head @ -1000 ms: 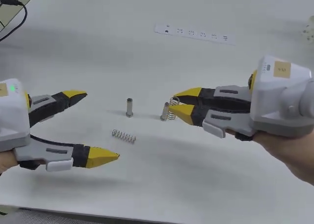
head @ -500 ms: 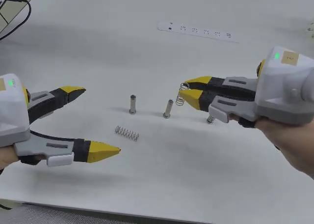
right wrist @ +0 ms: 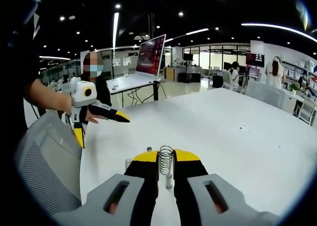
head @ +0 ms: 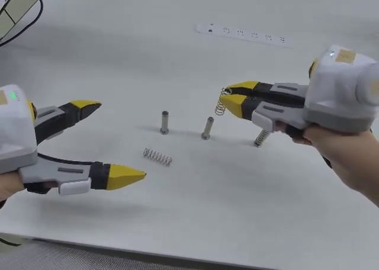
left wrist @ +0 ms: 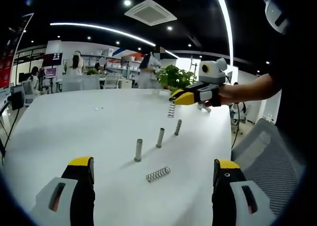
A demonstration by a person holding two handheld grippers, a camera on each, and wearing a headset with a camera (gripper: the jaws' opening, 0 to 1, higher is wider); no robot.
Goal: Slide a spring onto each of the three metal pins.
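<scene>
On the white tabletop (head: 177, 45), the left yellow-tipped tool (head: 121, 141) gapes wide and empty. The right yellow-tipped tool (head: 226, 95) pinches a small steel coil spring (head: 221, 107), hanging upright, just above and right of the bare middle metal pin (head: 207, 128).

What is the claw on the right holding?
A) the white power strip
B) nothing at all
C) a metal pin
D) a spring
D: the right claw is shut on a spring, which hangs from its yellow tips. In the right gripper view the coil is pinched between the two tips.
</scene>
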